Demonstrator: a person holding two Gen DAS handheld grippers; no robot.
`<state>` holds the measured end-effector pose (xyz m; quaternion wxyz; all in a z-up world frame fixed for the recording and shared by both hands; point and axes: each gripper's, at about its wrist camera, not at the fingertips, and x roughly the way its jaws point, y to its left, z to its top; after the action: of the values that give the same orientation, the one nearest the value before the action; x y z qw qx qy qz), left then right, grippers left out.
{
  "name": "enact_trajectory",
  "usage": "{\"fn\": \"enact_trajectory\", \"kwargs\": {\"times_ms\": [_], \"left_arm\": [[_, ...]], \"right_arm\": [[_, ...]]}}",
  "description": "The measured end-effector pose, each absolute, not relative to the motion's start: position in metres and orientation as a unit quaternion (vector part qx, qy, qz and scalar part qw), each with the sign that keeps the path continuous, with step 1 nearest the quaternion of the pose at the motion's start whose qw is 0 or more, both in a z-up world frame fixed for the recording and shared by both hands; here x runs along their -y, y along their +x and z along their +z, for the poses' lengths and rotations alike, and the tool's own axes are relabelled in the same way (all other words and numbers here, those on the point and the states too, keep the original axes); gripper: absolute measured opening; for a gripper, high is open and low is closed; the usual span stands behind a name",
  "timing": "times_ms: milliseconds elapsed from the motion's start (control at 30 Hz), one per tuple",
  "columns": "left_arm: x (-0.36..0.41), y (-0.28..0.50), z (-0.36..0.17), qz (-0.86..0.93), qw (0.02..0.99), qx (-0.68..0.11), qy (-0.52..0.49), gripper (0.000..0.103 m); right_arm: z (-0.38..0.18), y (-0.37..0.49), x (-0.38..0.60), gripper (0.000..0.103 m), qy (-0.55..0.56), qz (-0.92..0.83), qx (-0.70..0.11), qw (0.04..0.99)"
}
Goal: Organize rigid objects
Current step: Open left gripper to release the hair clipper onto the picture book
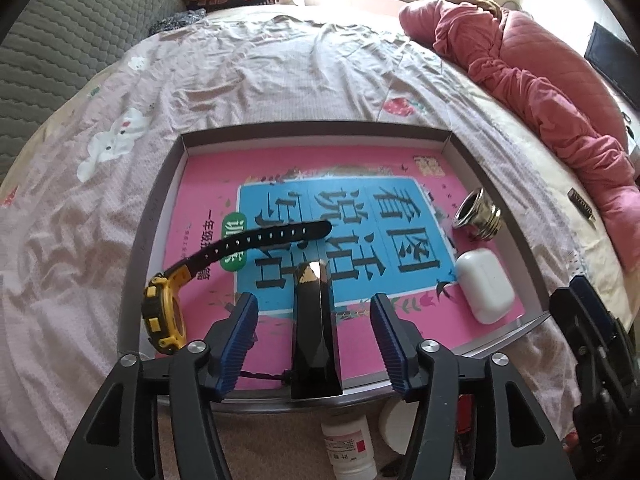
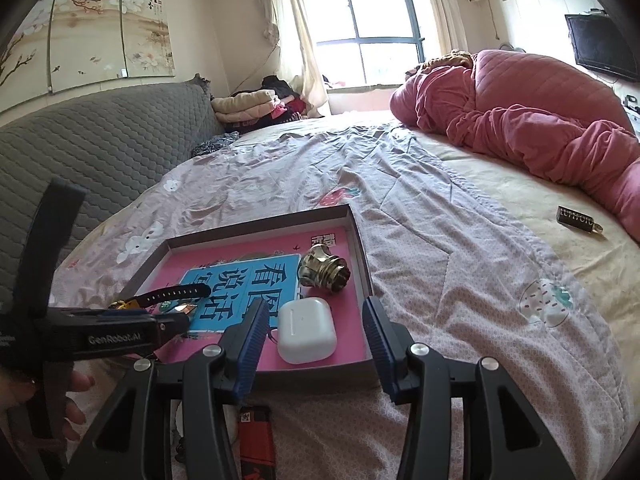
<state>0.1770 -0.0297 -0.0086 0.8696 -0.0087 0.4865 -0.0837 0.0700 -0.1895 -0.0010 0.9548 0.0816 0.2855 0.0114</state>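
4 items already lie in the shallow box (image 1: 460,148) on the bed (image 1: 280,80): wristwatch (image 1: 164,312), brass fitting (image 1: 478,216), earbud case (image 1: 486,286), and a black faceted piece (image 1: 316,332) between the left gripper's (image 1: 314,342) spread fingers, untouched. The right gripper (image 2: 316,344) hovers spread, empty. Still outside: red lighter (image 2: 256,436), pill bottle (image 1: 348,446), metal tag (image 2: 576,220).

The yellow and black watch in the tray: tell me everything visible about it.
The watch has a chunky yellow case with black trim, plastic or rubber by its look, and a black perforated strap reaching out over the book cover. It lies in the tray's near left corner, its case tipped on edge against the tray wall. Its dial faces away, so no display shows. Neither gripper touches it; the left gripper stands beside it, around a black faceted object.
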Motion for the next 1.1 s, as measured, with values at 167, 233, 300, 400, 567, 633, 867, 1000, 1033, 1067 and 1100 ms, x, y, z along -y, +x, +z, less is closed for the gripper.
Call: {"fn": "enact_trajectory", "kwargs": {"times_ms": [167, 233, 300, 400, 567, 633, 867, 1000, 1033, 1067, 1100], "left_arm": [[0.028, 0.172, -0.001, -0.085, 0.874, -0.478, -0.018, 0.068], [0.028, 0.171, 0.000, -0.084, 0.875, -0.476, -0.018, 0.069], [0.028, 0.168, 0.002, -0.082, 0.876, -0.474, -0.016, 0.070], [0.028, 0.165, 0.004, -0.080, 0.878, -0.471, -0.013, 0.072], [0.026, 0.159, 0.009, -0.077, 0.883, -0.464, -0.010, 0.075], [0.023, 0.156, 0.012, -0.072, 0.885, -0.459, -0.012, 0.075], [0.011, 0.146, 0.022, -0.066, 0.891, -0.448, -0.021, 0.076], [0.006, 0.139, 0.025, -0.063, 0.893, -0.446, -0.024, 0.076], [0.005, 0.137, 0.025, -0.063, 0.893, -0.445, -0.024, 0.076], [0.005, 0.135, 0.025, -0.063, 0.893, -0.445, -0.023, 0.076], [0.004, 0.134, 0.025, -0.063, 0.893, -0.445, -0.024, 0.076]], "right_arm": [[0.000, 0.068, 0.189, 0.049, 0.083, 0.018, -0.281, 0.956], [0.000, 0.067, 0.187, 0.054, 0.078, 0.018, -0.279, 0.957], [0.001, 0.067, 0.187, 0.055, 0.077, 0.019, -0.277, 0.958], [0.000, 0.067, 0.186, 0.055, 0.076, 0.019, -0.279, 0.957], [0.002, 0.065, 0.186, 0.055, 0.071, 0.014, -0.271, 0.960], [0.004, 0.063, 0.187, 0.056, 0.069, 0.012, -0.267, 0.961], [0.009, 0.056, 0.187, 0.060, 0.062, 0.007, -0.257, 0.964], [0.011, 0.052, 0.186, 0.060, 0.059, 0.006, -0.253, 0.966], [0.012, 0.050, 0.185, 0.060, 0.058, 0.006, -0.252, 0.966], [0.013, 0.049, 0.185, 0.061, 0.057, 0.007, -0.252, 0.966], [0.013, 0.048, 0.184, 0.061, 0.056, 0.007, -0.252, 0.966]]}}
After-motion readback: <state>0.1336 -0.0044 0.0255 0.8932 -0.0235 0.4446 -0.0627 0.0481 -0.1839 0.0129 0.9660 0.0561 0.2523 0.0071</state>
